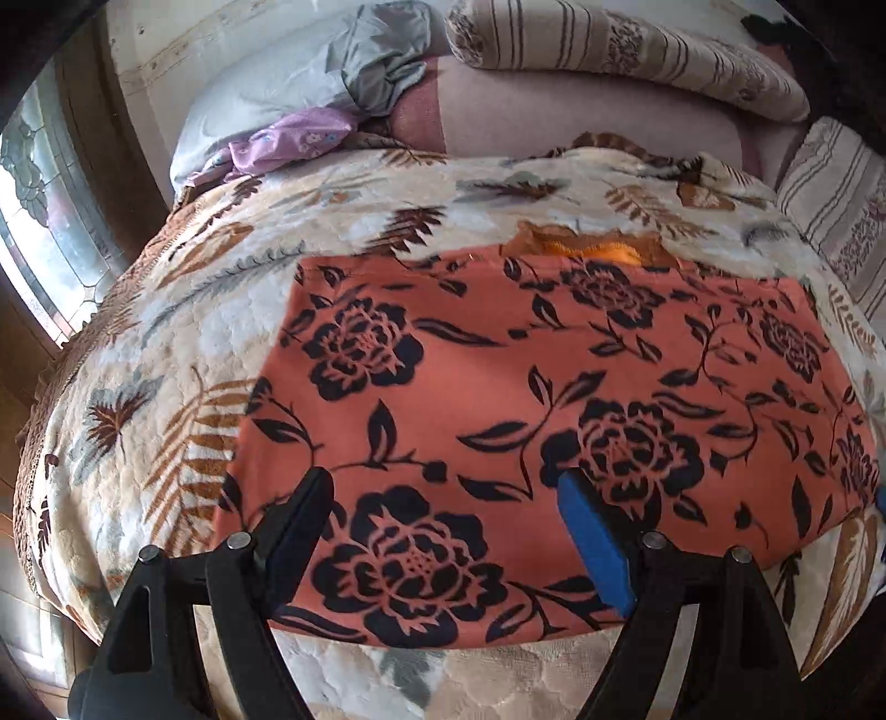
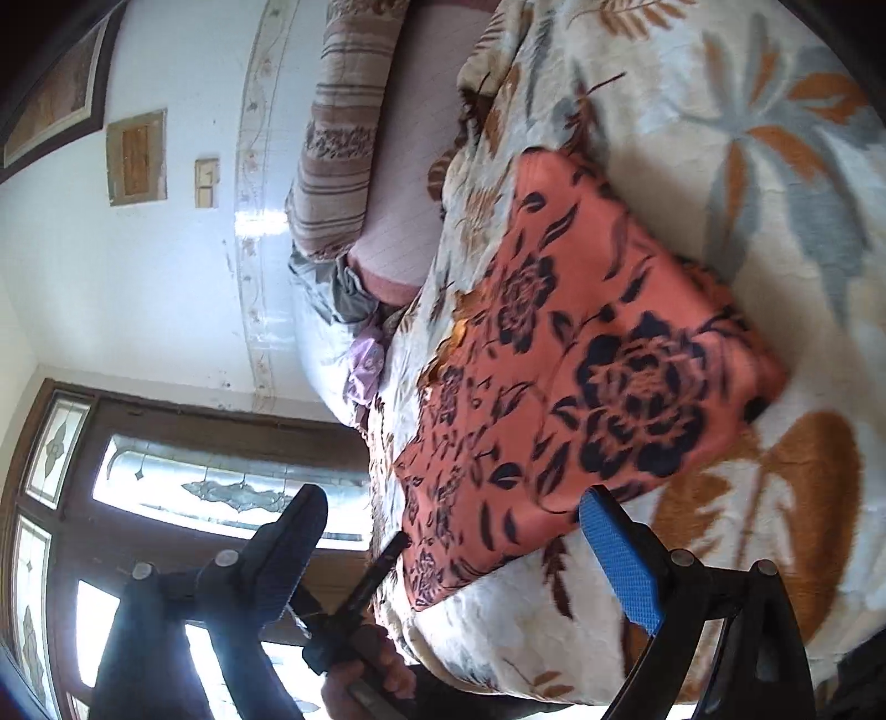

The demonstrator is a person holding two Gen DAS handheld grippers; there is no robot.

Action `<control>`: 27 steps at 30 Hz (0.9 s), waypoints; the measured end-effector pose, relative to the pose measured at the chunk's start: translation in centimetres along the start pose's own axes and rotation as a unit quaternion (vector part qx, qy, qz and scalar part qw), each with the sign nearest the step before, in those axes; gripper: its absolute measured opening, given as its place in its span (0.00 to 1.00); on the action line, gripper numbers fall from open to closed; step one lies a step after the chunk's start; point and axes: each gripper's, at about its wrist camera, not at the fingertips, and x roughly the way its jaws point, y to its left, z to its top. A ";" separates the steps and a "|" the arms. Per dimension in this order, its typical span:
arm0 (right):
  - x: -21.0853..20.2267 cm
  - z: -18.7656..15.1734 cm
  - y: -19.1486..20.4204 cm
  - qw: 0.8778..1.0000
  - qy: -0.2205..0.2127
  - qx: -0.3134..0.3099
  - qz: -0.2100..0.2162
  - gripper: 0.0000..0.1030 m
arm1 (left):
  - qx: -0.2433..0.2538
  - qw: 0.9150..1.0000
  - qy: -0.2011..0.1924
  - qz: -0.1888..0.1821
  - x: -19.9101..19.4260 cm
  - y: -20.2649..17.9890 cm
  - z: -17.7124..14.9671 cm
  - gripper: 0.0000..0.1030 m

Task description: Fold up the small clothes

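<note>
An orange-red garment (image 1: 554, 387) printed with black flowers lies folded flat in a rough rectangle on the leaf-patterned blanket (image 1: 194, 332). A strip of bright orange lining (image 1: 603, 249) shows at its far edge. My left gripper (image 1: 443, 482) hovers over the near half of the garment, open, with nothing between its fingers. In the right wrist view the picture is rolled sideways. There the garment (image 2: 581, 376) lies beyond my right gripper (image 2: 451, 498), which is open and empty off the garment's corner. A hand (image 2: 382, 675) below it holds the other gripper.
A grey pillow (image 1: 310, 83), a purple cloth (image 1: 293, 138) and a striped bolster (image 1: 609, 50) lie at the head of the bed. A striped cushion (image 1: 841, 221) sits at the right. The bed drops off at the left beside a patterned glass window (image 1: 50, 221).
</note>
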 end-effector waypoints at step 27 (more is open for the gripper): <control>18.0 0.4 2.3 0.987 0.125 -0.025 -0.101 0.90 | -0.040 0.998 0.029 -0.031 1.5 3.3 -1.6 0.85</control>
